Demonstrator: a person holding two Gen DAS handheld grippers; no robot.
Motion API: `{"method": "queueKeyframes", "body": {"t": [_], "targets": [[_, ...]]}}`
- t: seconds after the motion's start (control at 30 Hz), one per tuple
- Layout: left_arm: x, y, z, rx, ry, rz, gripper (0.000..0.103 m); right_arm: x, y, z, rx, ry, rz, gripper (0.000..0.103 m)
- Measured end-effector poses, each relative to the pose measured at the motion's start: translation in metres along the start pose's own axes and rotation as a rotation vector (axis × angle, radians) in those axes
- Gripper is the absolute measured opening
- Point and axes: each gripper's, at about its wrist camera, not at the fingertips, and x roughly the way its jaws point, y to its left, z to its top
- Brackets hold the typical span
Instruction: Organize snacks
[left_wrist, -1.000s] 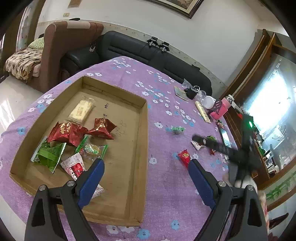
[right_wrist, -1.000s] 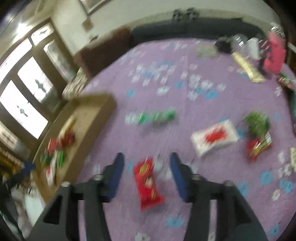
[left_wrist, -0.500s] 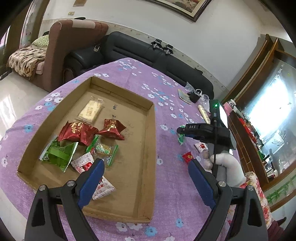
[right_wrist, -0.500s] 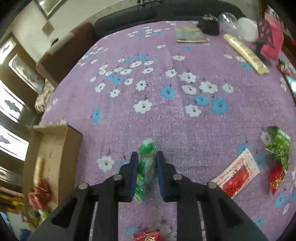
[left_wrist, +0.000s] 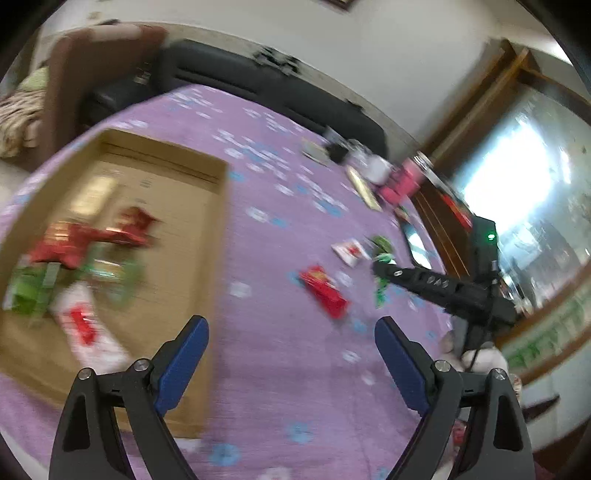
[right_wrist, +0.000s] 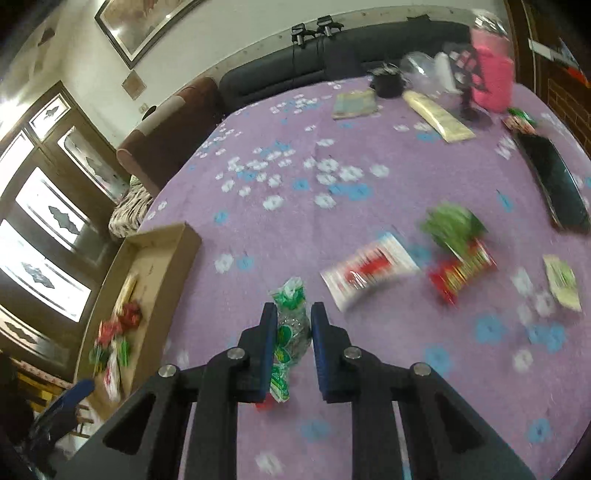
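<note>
- The right gripper (right_wrist: 293, 332) pinches a green-and-clear snack packet (right_wrist: 291, 325) between its blue pads, held above the purple flowered desk (right_wrist: 295, 206).
- The left gripper (left_wrist: 291, 358) is spread wide with nothing between its fingers, near the cardboard tray (left_wrist: 218, 221).
- The tray already holds several red and green snacks (left_wrist: 74, 254).
- A red packet (left_wrist: 323, 290) lies on the desk beside the tray.

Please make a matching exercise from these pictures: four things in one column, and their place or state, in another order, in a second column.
1. green snack
2. box
3. left gripper
4. red snack

a. open, holding nothing
b. lying loose on the cloth
c. between the right gripper's fingers
d. holds several snacks

Pairs: 1-c, 2-d, 3-a, 4-b
</note>
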Motion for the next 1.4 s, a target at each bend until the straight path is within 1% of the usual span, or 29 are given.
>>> {"method": "queueKeyframes", "body": {"t": [0.03, 0.07, 0.1, 0.13, 0.23, 0.3, 0.4, 0.5, 0.6, 0.7, 0.73, 0.9, 1.07, 1.17, 1.2, 1.23, 1.27, 1.3, 1.33, 1.4], "targets": [[0.007, -0.008, -0.001, 0.021, 0.019, -0.010, 0.081, -0.001, -0.008, -0.008, 0.003, 0.012, -0.004, 0.018], [0.013, -0.015, 0.000, 0.035, 0.036, -0.014, 0.076, 0.001, -0.013, -0.013, -0.001, 0.018, -0.022, 0.018], [0.022, -0.022, 0.000, 0.049, 0.060, -0.017, 0.068, 0.002, -0.016, -0.019, -0.008, 0.018, -0.046, 0.018], [0.026, -0.027, 0.000, 0.055, 0.069, -0.016, 0.065, 0.004, -0.018, -0.024, -0.018, 0.018, -0.069, 0.018], [0.041, -0.038, 0.005, 0.077, 0.082, 0.024, 0.065, 0.009, -0.026, -0.037, -0.024, 0.017, -0.087, 0.018], [0.048, -0.039, 0.010, 0.073, 0.089, 0.044, 0.065, 0.007, -0.026, -0.041, -0.041, -0.006, -0.083, 0.018], [0.061, -0.038, 0.021, 0.043, 0.100, 0.063, 0.065, 0.007, -0.020, -0.046, -0.089, -0.028, -0.104, 0.021], [0.076, -0.040, 0.028, 0.053, 0.115, 0.086, 0.065, 0.010, -0.014, -0.049, -0.135, -0.039, -0.130, 0.024], [0.096, -0.042, 0.031, 0.059, 0.148, 0.100, 0.065, 0.009, -0.010, -0.053, -0.164, -0.040, -0.142, 0.024], [0.114, -0.045, 0.032, 0.069, 0.169, 0.124, 0.065, 0.008, -0.012, -0.053, -0.160, -0.042, -0.138, 0.024], [0.118, -0.047, 0.032, 0.077, 0.167, 0.132, 0.065, 0.008, -0.013, -0.053, -0.160, -0.043, -0.143, 0.021], [0.133, -0.057, 0.034, 0.131, 0.151, 0.159, 0.065, 0.005, -0.019, -0.052, -0.134, -0.054, -0.152, 0.021], [0.150, -0.061, 0.031, 0.172, 0.167, 0.196, 0.065, 0.002, -0.032, -0.049, -0.074, -0.060, -0.129, 0.021], [0.153, -0.062, 0.027, 0.190, 0.168, 0.204, 0.065, 0.001, -0.034, -0.048, -0.068, -0.059, -0.124, 0.021], [0.154, -0.063, 0.027, 0.193, 0.167, 0.205, 0.062, 0.001, -0.033, -0.049, -0.069, -0.059, -0.126, 0.021], [0.154, -0.064, 0.026, 0.201, 0.163, 0.207, 0.049, 0.001, -0.033, -0.049, -0.070, -0.059, -0.126, 0.021], [0.155, -0.065, 0.024, 0.218, 0.163, 0.211, 0.042, 0.001, -0.033, -0.049, -0.071, -0.059, -0.127, 0.021], [0.155, -0.067, 0.023, 0.235, 0.160, 0.221, 0.032, 0.001, -0.033, -0.049, -0.071, -0.059, -0.127, 0.021], [0.156, -0.068, 0.022, 0.244, 0.161, 0.217, 0.023, 0.001, -0.033, -0.049, -0.070, -0.060, -0.126, 0.021], [0.155, -0.068, 0.021, 0.245, 0.159, 0.206, 0.022, 0.001, -0.033, -0.048, -0.071, -0.060, -0.127, 0.021]]}}
